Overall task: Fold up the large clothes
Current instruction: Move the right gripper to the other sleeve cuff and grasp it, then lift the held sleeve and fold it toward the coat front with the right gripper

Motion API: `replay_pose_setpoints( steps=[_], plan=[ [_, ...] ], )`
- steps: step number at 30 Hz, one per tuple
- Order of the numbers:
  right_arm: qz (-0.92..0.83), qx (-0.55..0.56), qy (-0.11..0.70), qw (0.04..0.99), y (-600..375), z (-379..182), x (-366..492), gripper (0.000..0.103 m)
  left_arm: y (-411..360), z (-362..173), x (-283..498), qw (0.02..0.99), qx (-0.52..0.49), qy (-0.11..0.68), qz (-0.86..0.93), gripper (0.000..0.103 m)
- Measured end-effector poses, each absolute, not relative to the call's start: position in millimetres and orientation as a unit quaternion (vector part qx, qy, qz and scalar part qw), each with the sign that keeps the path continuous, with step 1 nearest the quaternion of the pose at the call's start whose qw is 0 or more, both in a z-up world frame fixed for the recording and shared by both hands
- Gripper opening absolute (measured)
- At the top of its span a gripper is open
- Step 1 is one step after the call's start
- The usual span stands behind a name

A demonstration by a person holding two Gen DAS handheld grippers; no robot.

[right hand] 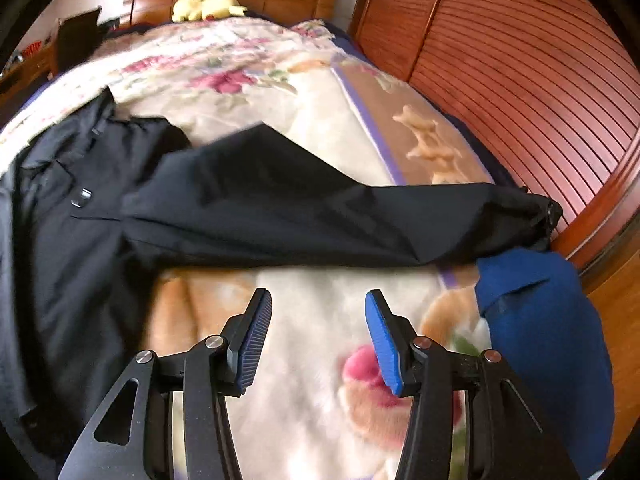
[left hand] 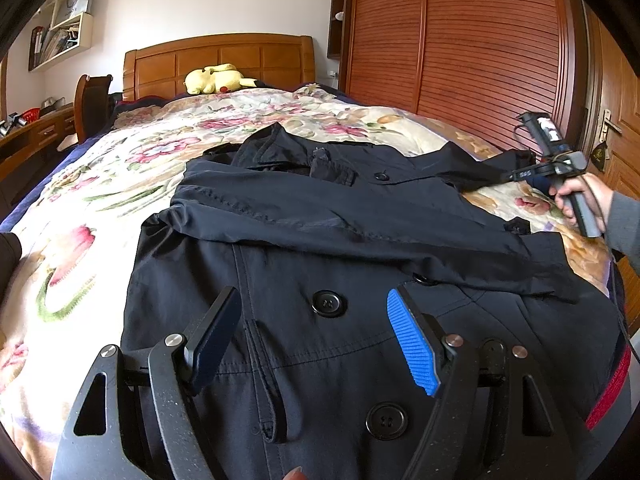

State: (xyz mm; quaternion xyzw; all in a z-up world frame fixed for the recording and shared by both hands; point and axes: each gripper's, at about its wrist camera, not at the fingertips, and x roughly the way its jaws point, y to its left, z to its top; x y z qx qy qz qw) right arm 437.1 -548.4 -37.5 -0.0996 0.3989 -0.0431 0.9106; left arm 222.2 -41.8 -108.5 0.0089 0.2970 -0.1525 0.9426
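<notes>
Left to right. A wooden desk [left hand: 36,128] with clutter stands far left beside the bed, well apart from the work. The task's thing, a large black button-front coat of thin woven fabric [left hand: 320,216], lies spread front-up on the floral cream blanket [left hand: 100,184] of the wooden-framed bed.

The left claw [left hand: 316,336] hangs over the coat's lower front, released, its jaws wide apart with nothing between them; whether its tips touch the cloth cannot be told. One sleeve already lies folded across the chest.

The coat's other long black sleeve [right hand: 320,216] stretches out flat to the right across the blanket, its cuff at the bed's right edge. The right claw [right hand: 318,336] is over bare blanket just short of that sleeve, released and empty, jaws partly apart.

Judgement: the step in hand is gathering this sleeve to fold it inward. It is done well by pinching near the cuff, through both layers, and carrying it low across the chest while the left claw pins the body.

Obstructions: a dark blue cloth [right hand: 540,320] lies just beside the cuff and could be pinched with it. The slatted red-brown wooden wardrobe [right hand: 520,80] stands close along the right edge, limiting reach. A yellow plush toy [left hand: 214,79] by the headboard is well clear.
</notes>
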Motion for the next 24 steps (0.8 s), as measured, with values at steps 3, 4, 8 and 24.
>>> replay_pose_setpoints(
  steps=[3, 4, 8, 24],
  plan=[
    [-0.054, -0.119, 0.41, 0.902, -552, -52, 460, 0.05, -42, -109, 223, 0.942, 0.008, 0.299, -0.153, 0.076],
    [-0.061, -0.129, 0.412, 0.9, -553, -56, 466, 0.05, -42, -109, 223, 0.941, 0.008, 0.3, -0.154, 0.076],
    [-0.096, -0.174, 0.425, 0.883, -552, -67, 492, 0.051, -42, -109, 225, 0.94, 0.006, 0.303, -0.155, 0.076],
    [-0.097, -0.243, 0.442, 0.858, -527, -75, 528, 0.001, -43, -110, 225, 0.94, 0.004, 0.304, -0.157, 0.076]
  ],
)
